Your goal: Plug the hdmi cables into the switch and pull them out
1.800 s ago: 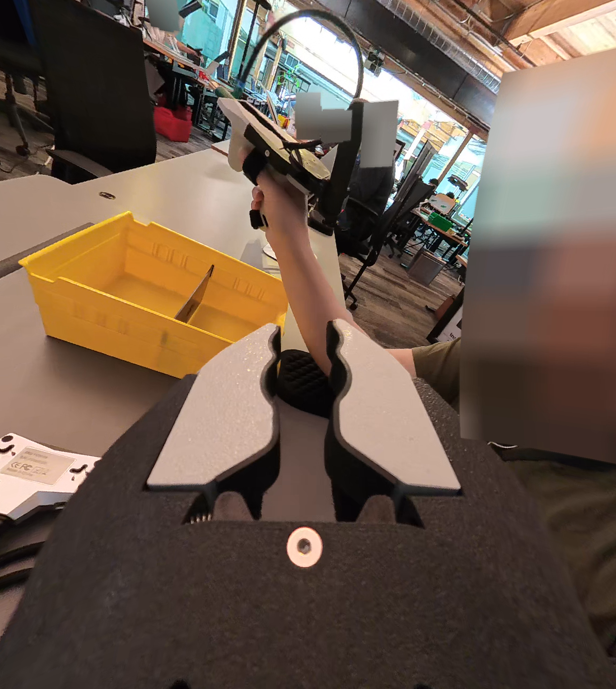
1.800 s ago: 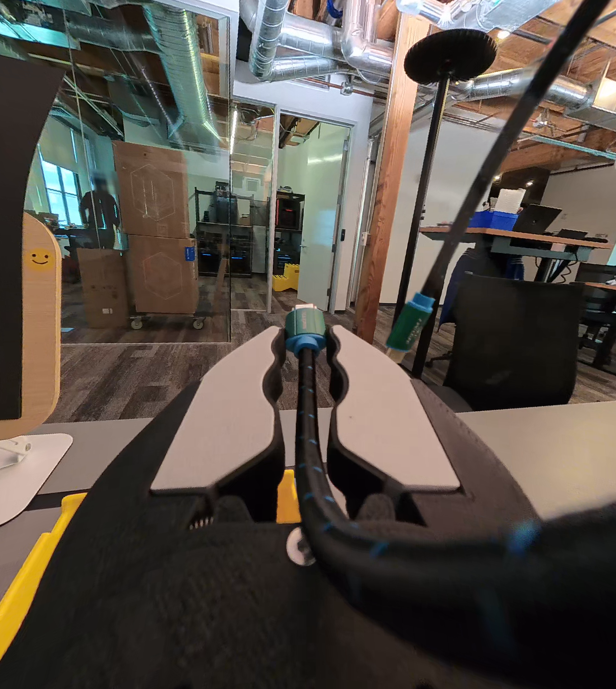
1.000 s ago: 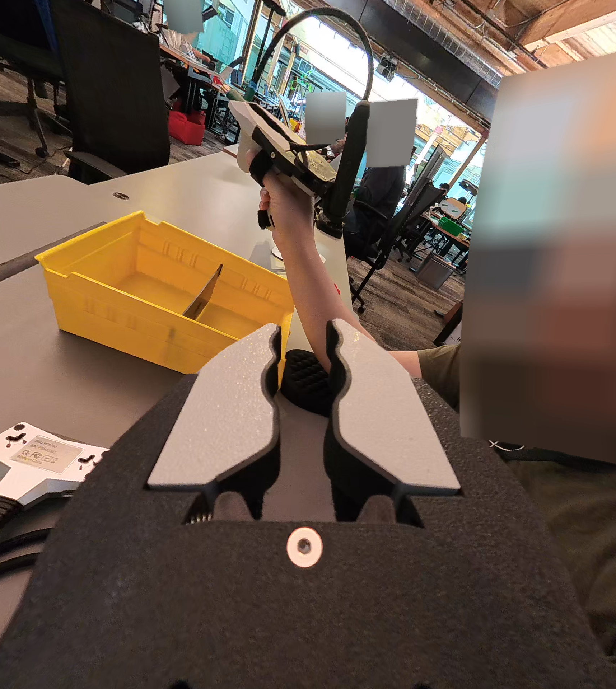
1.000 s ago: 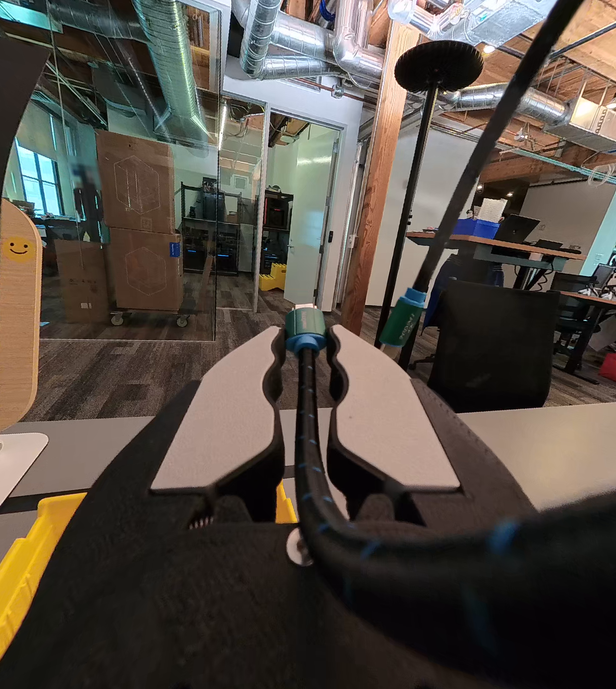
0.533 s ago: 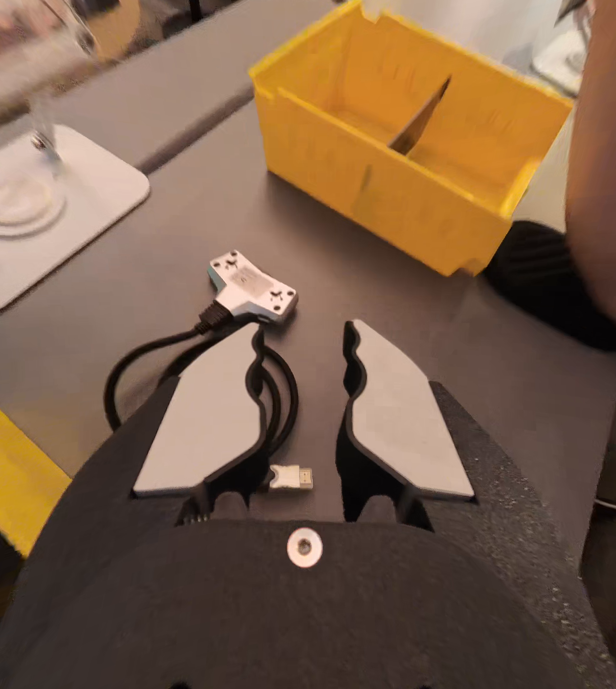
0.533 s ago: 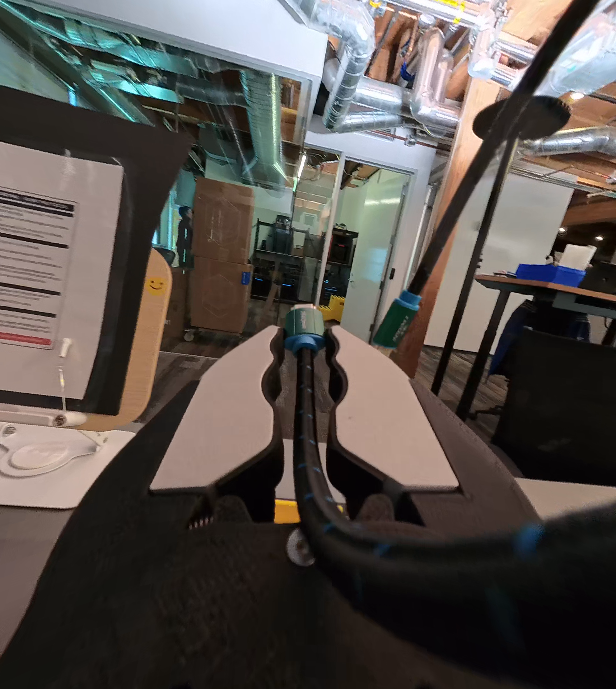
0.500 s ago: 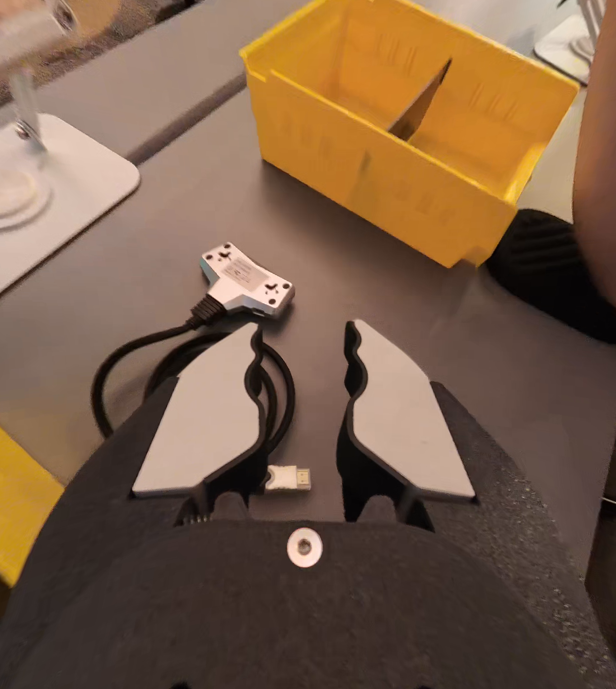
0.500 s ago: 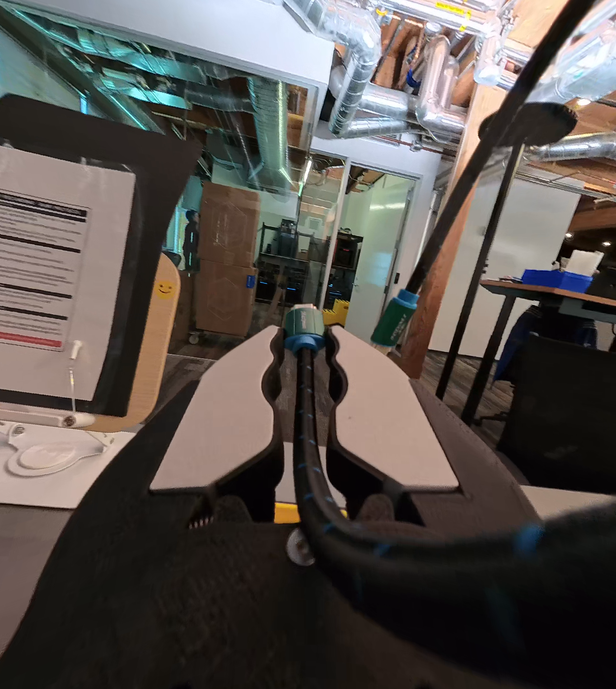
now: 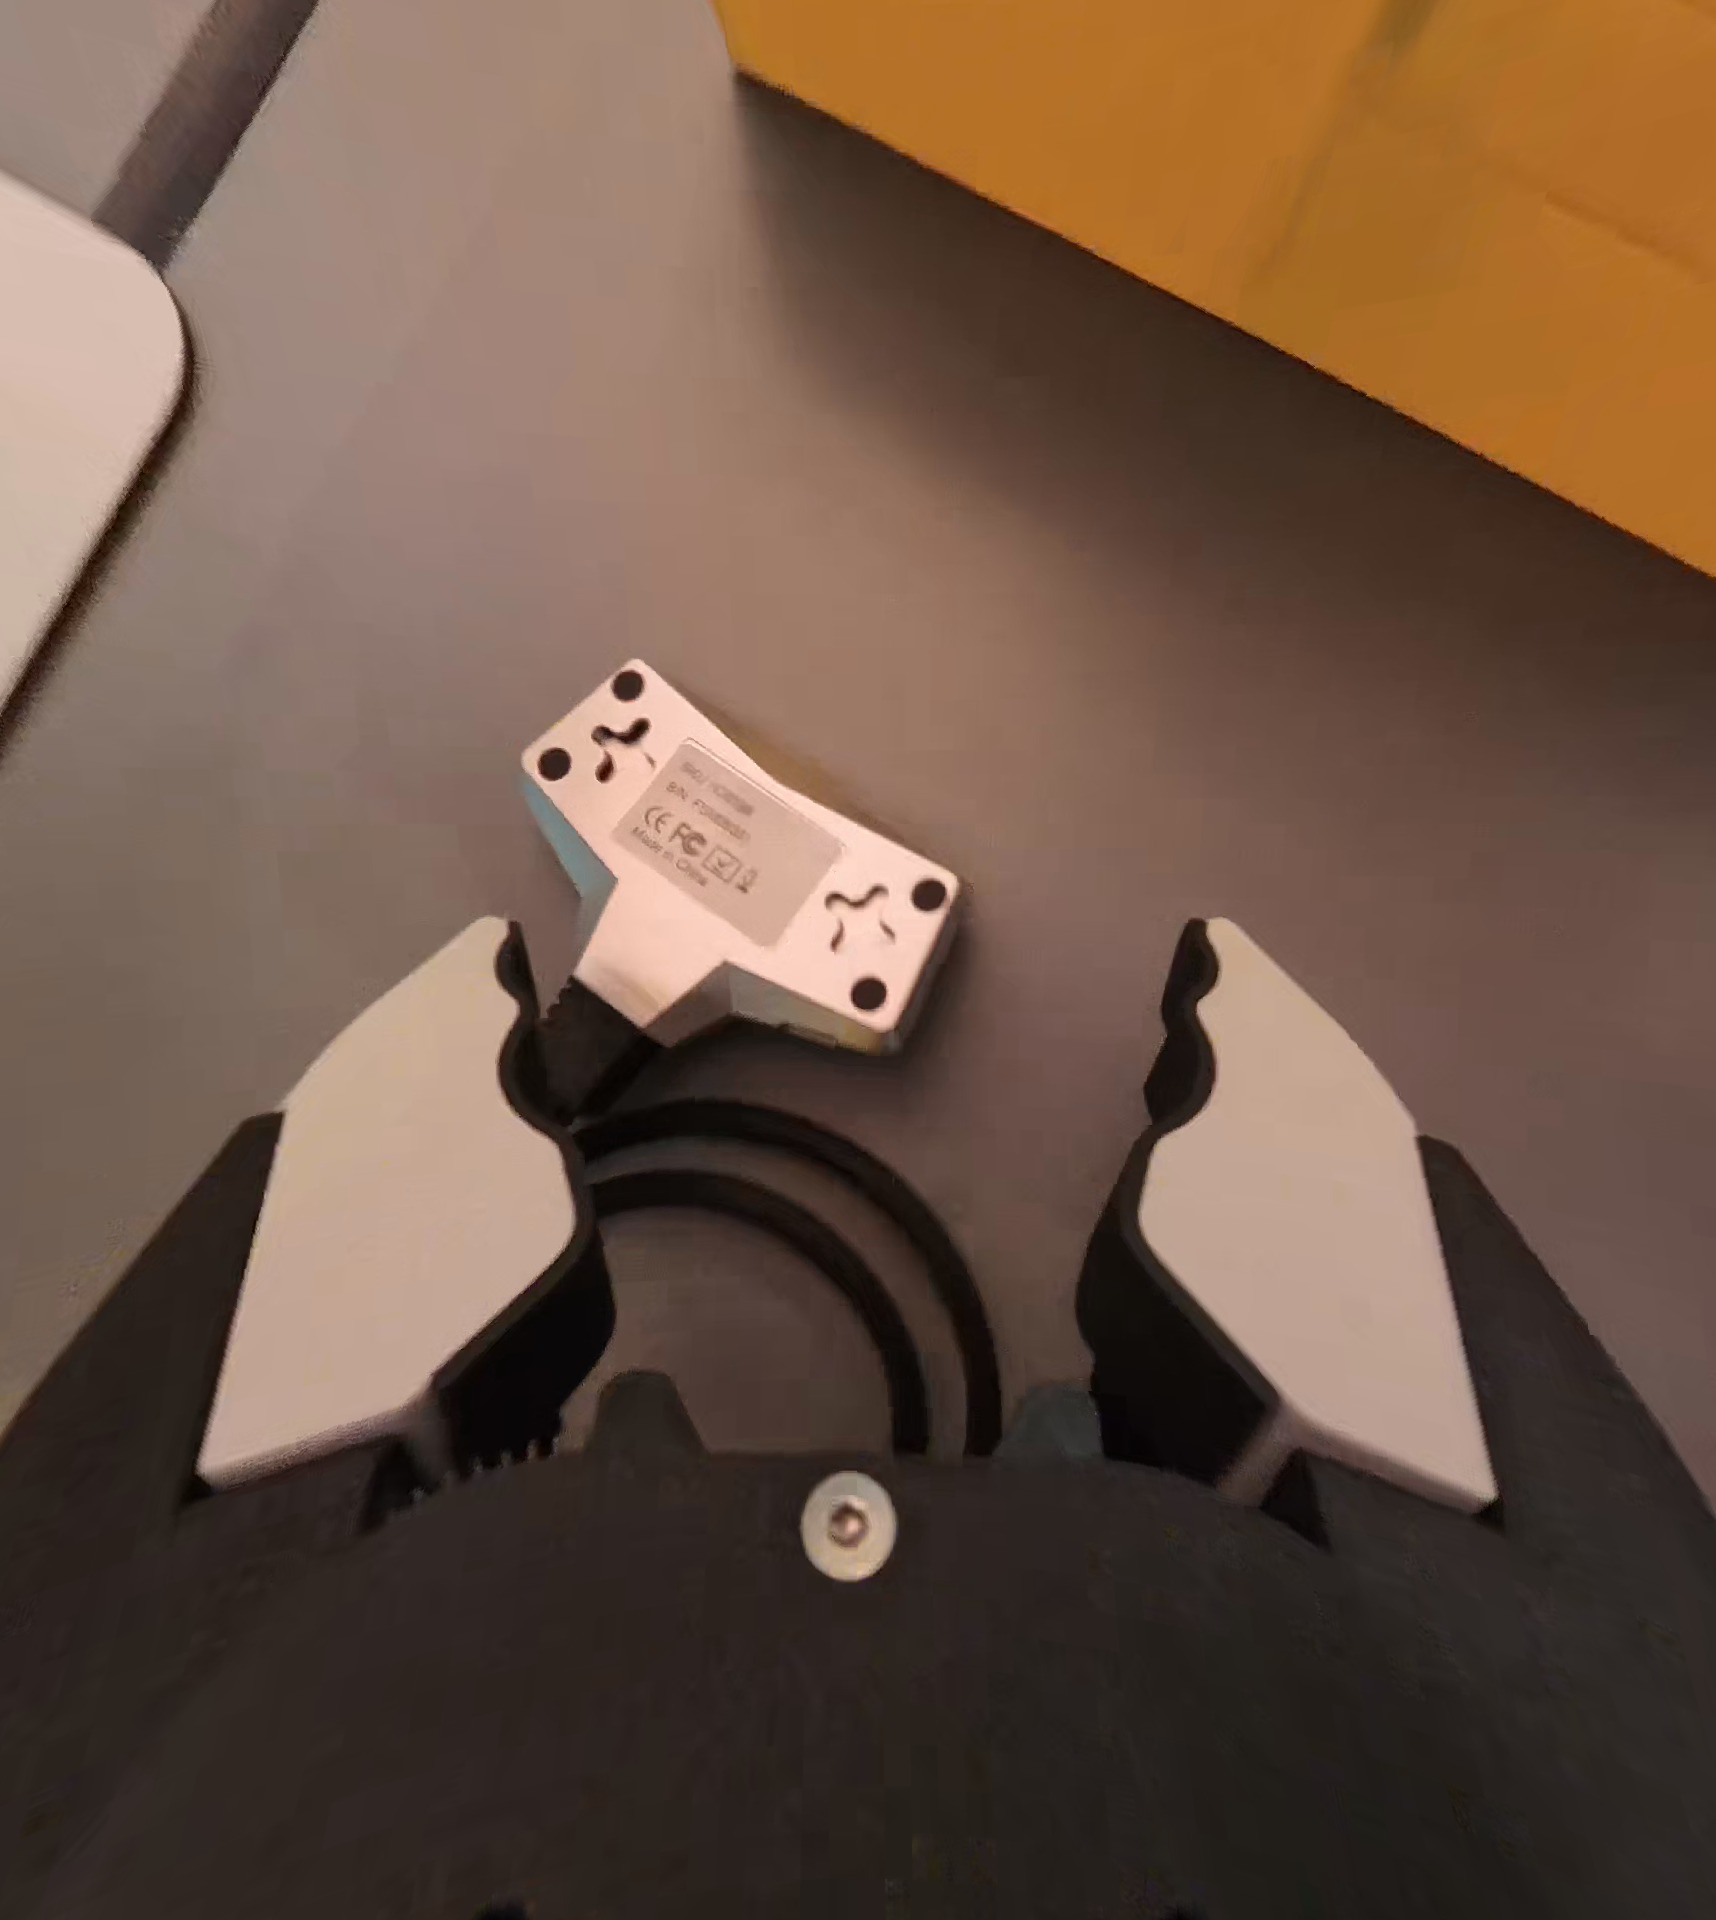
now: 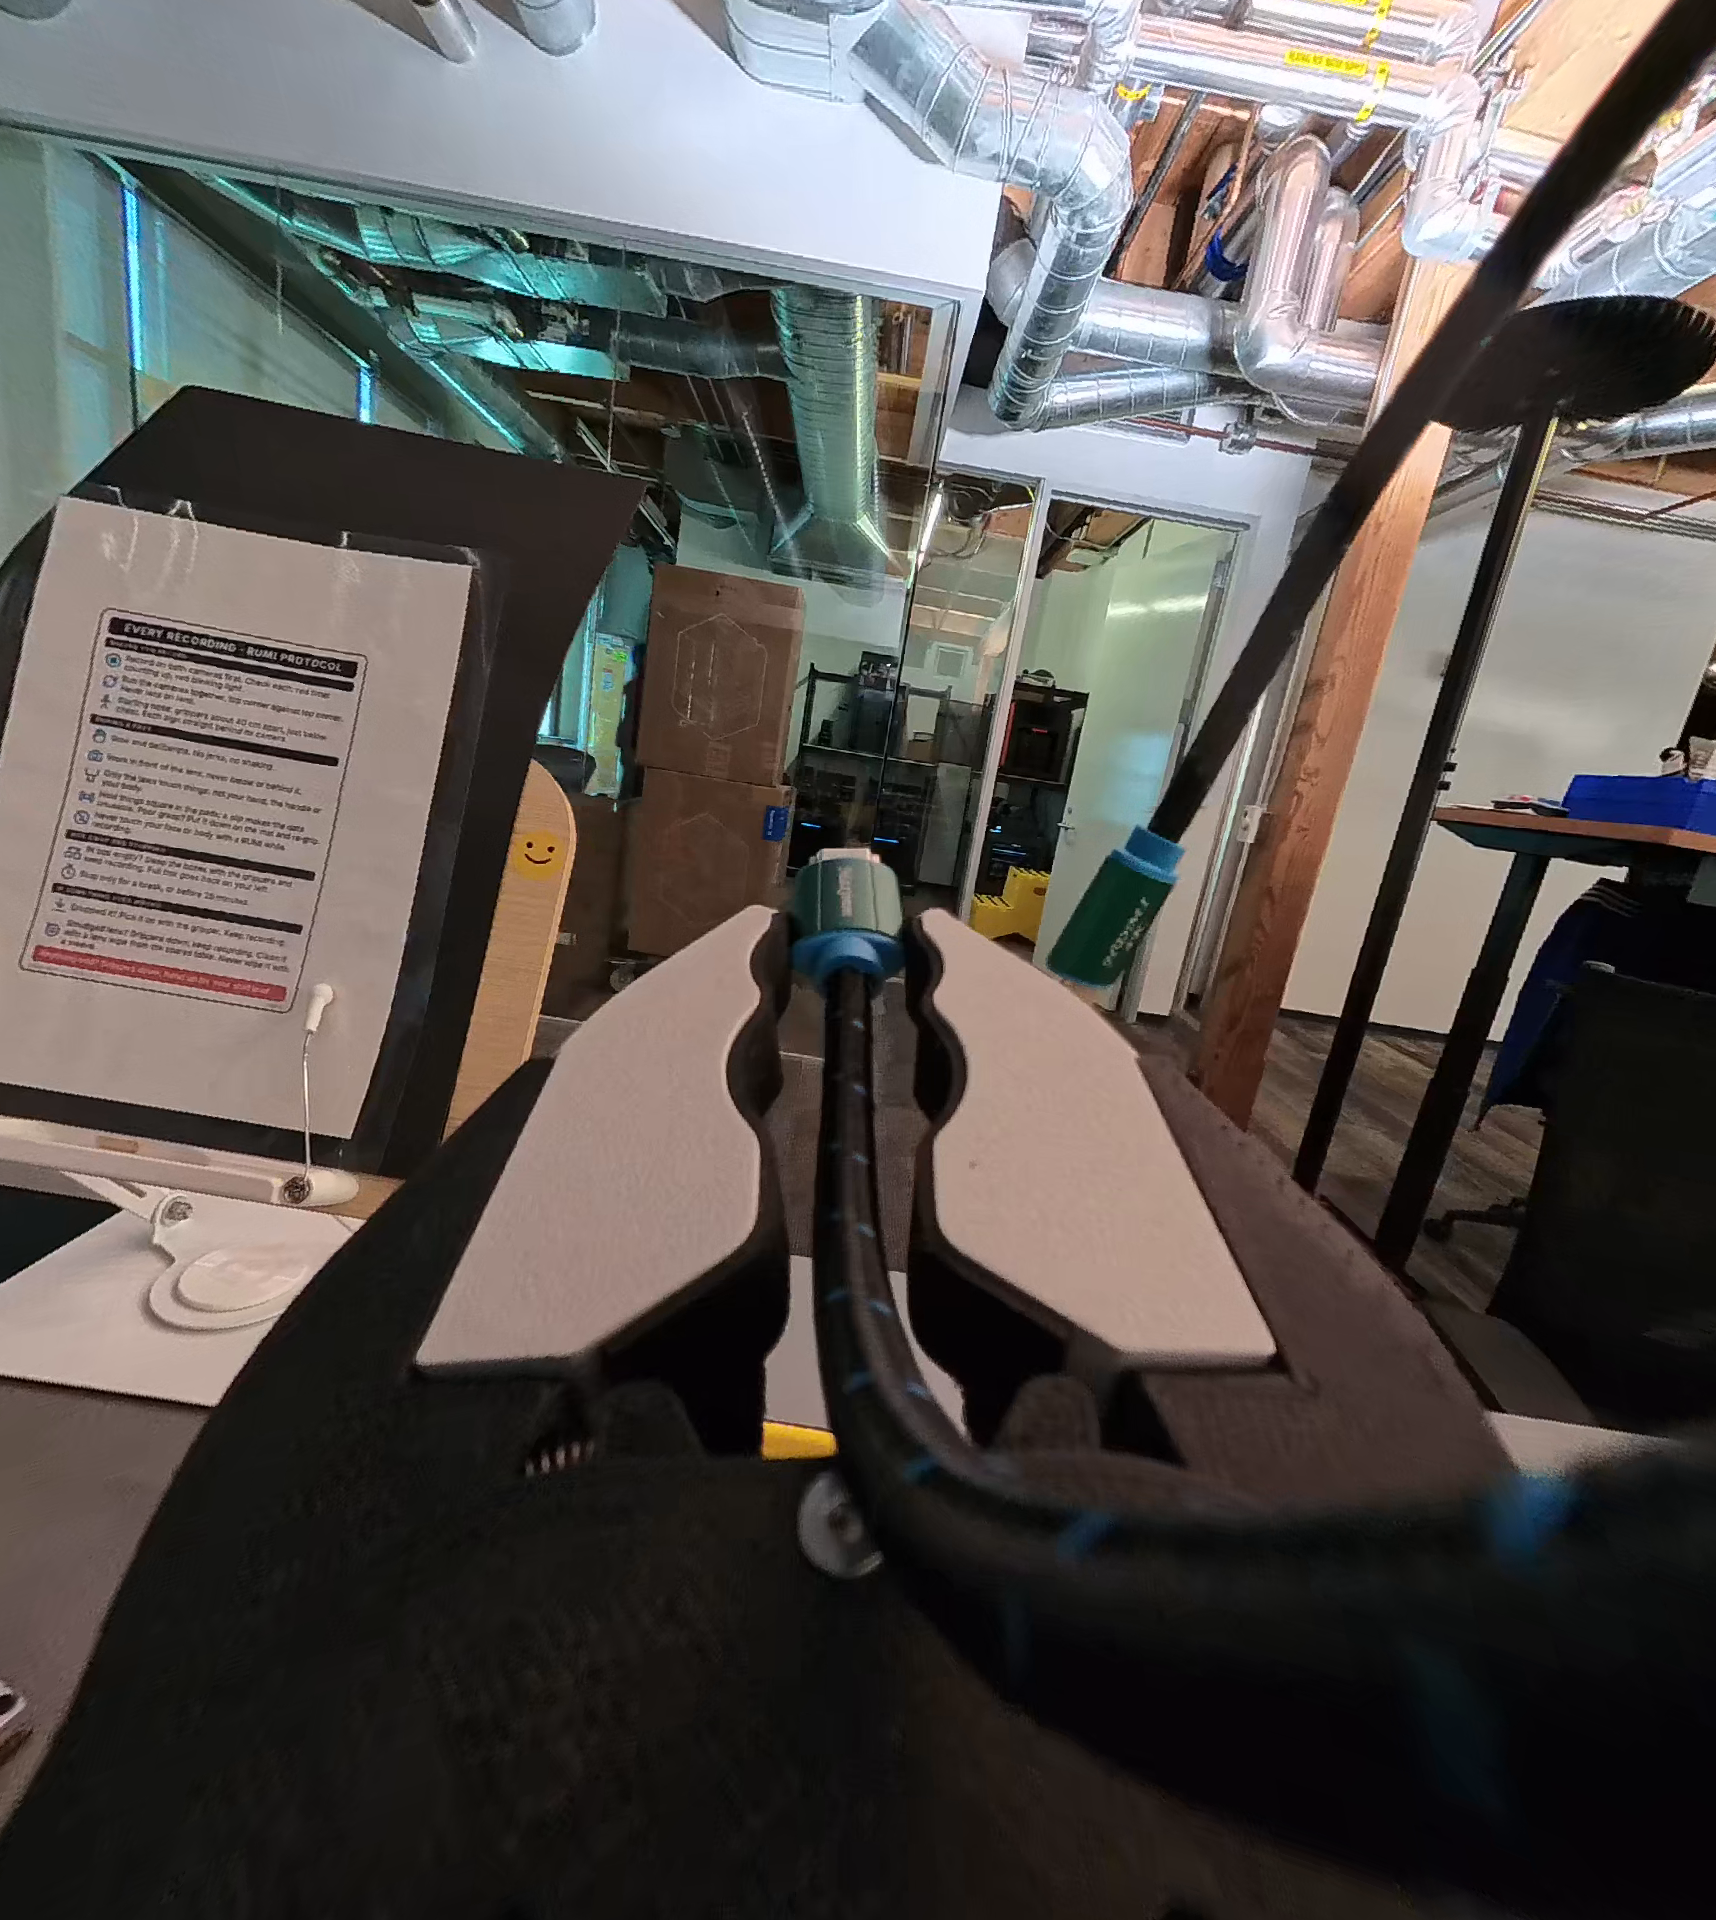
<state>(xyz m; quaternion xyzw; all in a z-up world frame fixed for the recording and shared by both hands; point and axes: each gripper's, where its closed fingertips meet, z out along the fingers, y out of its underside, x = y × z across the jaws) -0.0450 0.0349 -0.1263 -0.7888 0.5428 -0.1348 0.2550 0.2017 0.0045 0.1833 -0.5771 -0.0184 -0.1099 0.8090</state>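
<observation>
In the left wrist view, bare dark grey tabletop (image 9: pixel 833 436) lies open through the frame's centre, a corridor between the white flat stand base (image 9: pixel 12 353) at upper left and the yellow plastic bin wall (image 9: pixel 1353 208) at upper right. The silver T-shaped switch (image 9: pixel 740 883) sits mid-frame, its coiled black cable (image 9: pixel 833 1195) filling the gap at lower centre, with clear table to its right.

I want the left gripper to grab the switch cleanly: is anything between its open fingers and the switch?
Nothing visible blocks it. The left gripper is open above the table, and the silver switch lies just ahead of its fingertips. Only the switch's own black cable loops between the fingers.
</observation>
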